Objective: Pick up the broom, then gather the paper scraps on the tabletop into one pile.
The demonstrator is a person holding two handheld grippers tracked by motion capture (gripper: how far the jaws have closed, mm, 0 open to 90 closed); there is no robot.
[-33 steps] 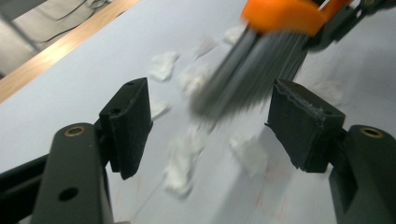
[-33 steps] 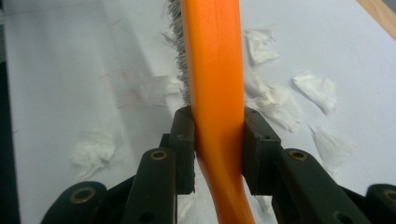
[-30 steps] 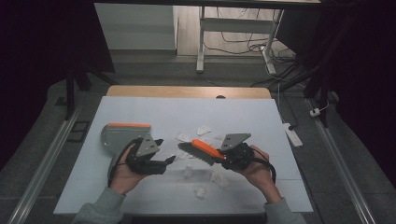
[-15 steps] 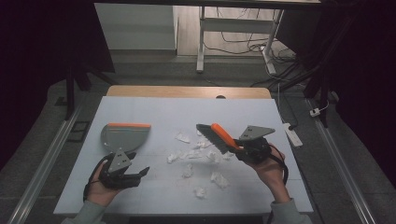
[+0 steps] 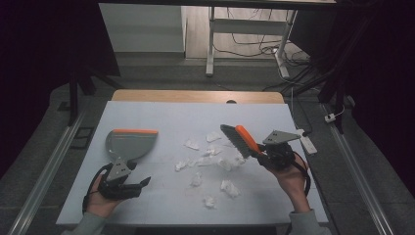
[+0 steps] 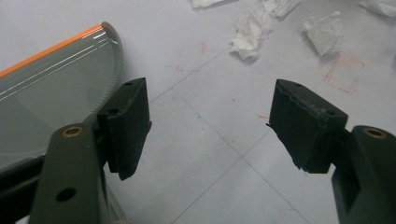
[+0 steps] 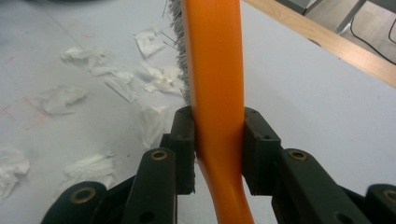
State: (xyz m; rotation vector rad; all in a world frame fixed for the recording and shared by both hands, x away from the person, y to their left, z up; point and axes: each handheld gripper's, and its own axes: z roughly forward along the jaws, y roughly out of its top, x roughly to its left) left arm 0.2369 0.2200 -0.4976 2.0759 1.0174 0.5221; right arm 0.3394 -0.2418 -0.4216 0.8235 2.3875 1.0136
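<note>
My right gripper (image 5: pixel 263 154) (image 7: pixel 218 149) is shut on the orange handle of a brush (image 5: pixel 240 139) (image 7: pixel 212 65), held above the table with its grey bristles toward the paper. Several crumpled white paper scraps (image 5: pixel 208 161) (image 7: pixel 116 79) (image 6: pixel 247 32) lie scattered mid-table. A grey dustpan with an orange lip (image 5: pixel 128 142) (image 6: pixel 46 93) lies flat at the left. My left gripper (image 5: pixel 139 183) (image 6: pixel 210 121) stands open near the front left, just right of the dustpan's handle end, with nothing between its jaws.
The white tabletop (image 5: pixel 171 117) has a wooden strip (image 5: pixel 195 96) along its far edge. A white power strip (image 5: pixel 307 142) lies at the right edge. Metal rails (image 5: pixel 46 171) run along both sides on the floor.
My left gripper drew back toward the front left, away from the dustpan and paper. My right gripper lifted the brush and carried it right and farther back.
</note>
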